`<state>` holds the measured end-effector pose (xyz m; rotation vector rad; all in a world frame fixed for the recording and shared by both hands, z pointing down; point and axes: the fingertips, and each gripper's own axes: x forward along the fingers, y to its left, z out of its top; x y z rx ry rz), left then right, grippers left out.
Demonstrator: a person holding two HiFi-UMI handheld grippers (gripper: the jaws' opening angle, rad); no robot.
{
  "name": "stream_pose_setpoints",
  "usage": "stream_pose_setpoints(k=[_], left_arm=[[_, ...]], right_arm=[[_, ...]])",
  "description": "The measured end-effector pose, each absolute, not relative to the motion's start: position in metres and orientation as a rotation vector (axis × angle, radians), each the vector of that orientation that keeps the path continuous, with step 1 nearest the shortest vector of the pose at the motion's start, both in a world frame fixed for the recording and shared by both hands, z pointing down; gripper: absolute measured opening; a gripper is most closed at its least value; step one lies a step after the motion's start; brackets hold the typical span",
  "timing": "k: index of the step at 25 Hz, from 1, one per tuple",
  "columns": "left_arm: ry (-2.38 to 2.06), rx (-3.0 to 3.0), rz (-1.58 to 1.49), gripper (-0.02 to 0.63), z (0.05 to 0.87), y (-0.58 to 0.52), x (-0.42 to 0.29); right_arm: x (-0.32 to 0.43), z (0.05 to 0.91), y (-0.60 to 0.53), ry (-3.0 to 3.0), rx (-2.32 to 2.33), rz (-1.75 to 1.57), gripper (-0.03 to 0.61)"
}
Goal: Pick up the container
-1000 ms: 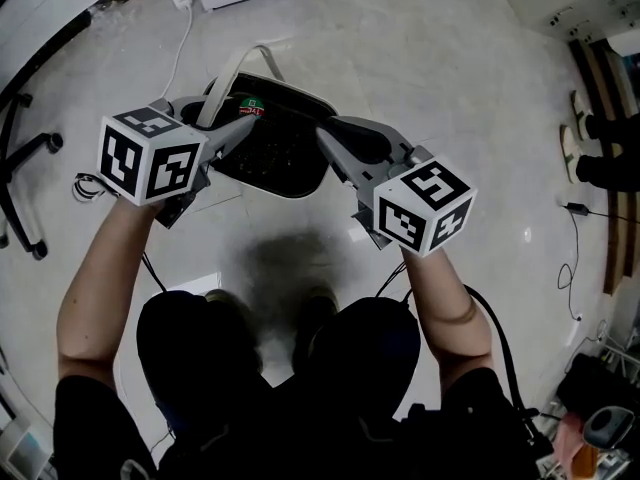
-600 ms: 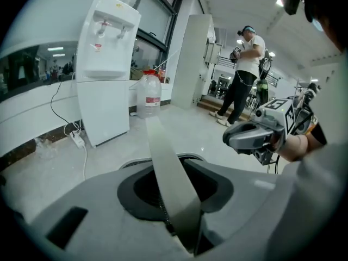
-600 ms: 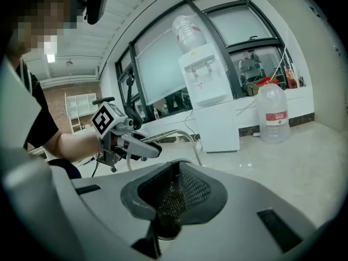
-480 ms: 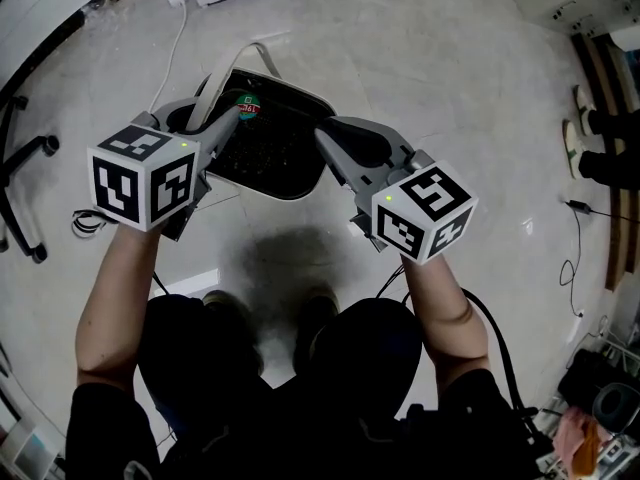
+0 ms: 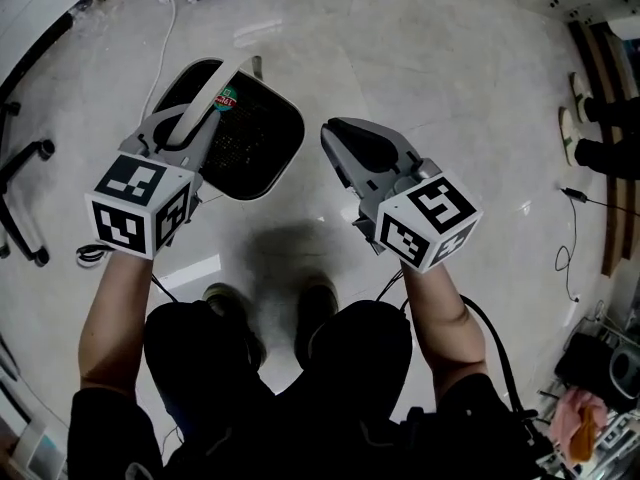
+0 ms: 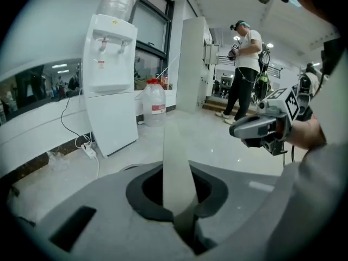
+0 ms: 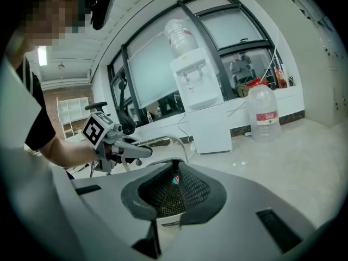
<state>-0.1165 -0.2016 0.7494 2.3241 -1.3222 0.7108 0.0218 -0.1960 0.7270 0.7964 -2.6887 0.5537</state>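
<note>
The container is a black mesh basket [image 5: 250, 143] with a white rim and a white arched handle [image 5: 205, 93]; a red-and-green label [image 5: 225, 101] shows inside it. My left gripper [image 5: 200, 128] has just been closing and is now shut on the handle, which runs up between its jaws in the left gripper view as a white strap [image 6: 175, 162]. My right gripper [image 5: 335, 138] hangs just right of the basket rim, apart from it, jaws shut with nothing in them. In the right gripper view the mesh [image 7: 174, 194] shows beyond the jaws.
A white water dispenser [image 6: 111, 80] and a large water bottle [image 6: 154, 102] stand by the wall. A person [image 6: 244, 64] stands further off. A chair base [image 5: 25, 168] is at the left, a cable [image 5: 165, 28] near the basket, shoes [image 5: 590, 138] at the right.
My left gripper has closed on the basket's handle. The basket has shifted left, away from the right gripper's tip, which had overlapped its rim. The right gripper has hardly moved.
</note>
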Motion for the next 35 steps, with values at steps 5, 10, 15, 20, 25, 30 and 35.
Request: stream_pose_setpoints(k=[5, 10, 15, 20, 25, 30, 35], left_arm=[[-1.295, 2.341, 0.739, 0.026, 0.727, -0.193, -0.129], [-1.312, 2.375, 0.763, 0.026, 0.676, -0.179, -0.147], [-1.359, 2.370, 0.735, 0.026, 0.602, -0.169, -0.154], [-1.419, 2.354, 0.649, 0.025, 0.513, -0.151, -0.150], [-1.446, 2.339, 0.605, 0.025, 0.428, -0.131, -0.148], [-1.448, 2.303, 0.593, 0.025, 0.364, -0.106, -0.153], [-1.434, 2.275, 0.586, 0.026, 0.315, -0.083, -0.152]], right_arm=[[0.024, 0.691, -0.191, -2.686, 0.811, 0.566, 0.032], [0.022, 0.637, -0.184, -2.681, 0.858, 0.573, 0.032], [0.032, 0.567, -0.178, -2.669, 0.919, 0.592, 0.032], [0.045, 0.499, -0.166, -2.634, 0.955, 0.629, 0.032], [0.043, 0.424, -0.153, -2.638, 0.960, 0.623, 0.032], [0.034, 0.354, -0.140, -2.637, 0.947, 0.599, 0.032], [0.033, 0.297, -0.131, -2.634, 0.959, 0.591, 0.032]])
